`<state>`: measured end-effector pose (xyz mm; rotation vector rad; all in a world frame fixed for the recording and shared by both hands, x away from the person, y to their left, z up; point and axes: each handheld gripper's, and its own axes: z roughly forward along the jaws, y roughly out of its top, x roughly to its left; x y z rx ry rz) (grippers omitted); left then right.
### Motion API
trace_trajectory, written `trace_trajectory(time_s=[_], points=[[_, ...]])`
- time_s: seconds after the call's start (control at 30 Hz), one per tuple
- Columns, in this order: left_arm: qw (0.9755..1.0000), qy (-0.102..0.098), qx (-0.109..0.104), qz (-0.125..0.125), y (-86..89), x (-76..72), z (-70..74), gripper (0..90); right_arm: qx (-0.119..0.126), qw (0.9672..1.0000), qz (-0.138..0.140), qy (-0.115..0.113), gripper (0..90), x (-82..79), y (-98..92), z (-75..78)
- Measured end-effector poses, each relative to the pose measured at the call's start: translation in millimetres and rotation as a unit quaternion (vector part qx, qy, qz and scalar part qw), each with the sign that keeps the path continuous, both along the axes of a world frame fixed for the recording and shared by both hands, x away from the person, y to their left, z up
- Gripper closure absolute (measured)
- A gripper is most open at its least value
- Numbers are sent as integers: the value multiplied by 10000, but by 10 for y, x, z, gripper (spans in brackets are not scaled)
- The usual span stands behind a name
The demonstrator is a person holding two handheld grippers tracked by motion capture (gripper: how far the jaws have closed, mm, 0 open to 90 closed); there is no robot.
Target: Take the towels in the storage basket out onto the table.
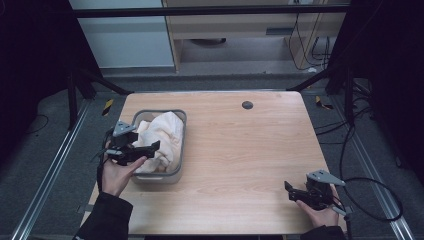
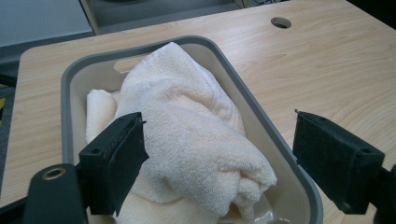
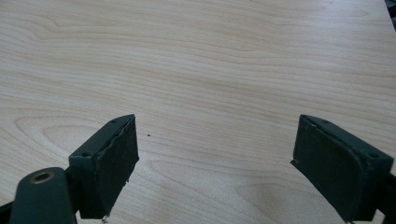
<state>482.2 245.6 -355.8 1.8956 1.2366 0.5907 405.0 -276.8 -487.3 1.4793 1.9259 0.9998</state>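
Note:
A cream towel lies bunched inside a grey plastic bin on the left half of the wooden table. My left gripper hovers over the bin's near end, jaws wide open above the towel, holding nothing; the bin's rim runs under the right jaw. My right gripper rests low at the table's near right corner, also open, with only bare wood between its jaws.
A round dark cable hole sits near the table's far edge. Black cables trail off the right side. Dark frame struts stand at both far corners, and a cabinet is behind the table.

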Motion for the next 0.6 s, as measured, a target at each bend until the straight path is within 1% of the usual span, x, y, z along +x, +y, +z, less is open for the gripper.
trace_trajectory(time_s=[0.07,0.23,0.37,0.43,0.47,0.5,0.6], points=[[10000,27,7,10,-12,18,-11,157,-3,10000,3,0,138,0,0,-1],[9998,172,87,45,-36,102,-68,145,9,10000,12,11,138,6,-4,-6],[9996,260,104,76,-51,156,-110,132,33,10000,13,36,138,7,-2,-7],[9993,341,125,66,-79,194,-147,129,50,10000,14,44,136,7,-3,-7],[9993,341,125,66,-79,194,-147,126,50,10000,14,44,136,7,-3,-7],[9990,398,191,53,-104,218,-173,123,34,10000,20,40,135,8,-8,-10],[9988,430,207,51,-123,239,-201,110,36,10000,15,42,131,8,-14,-14]])
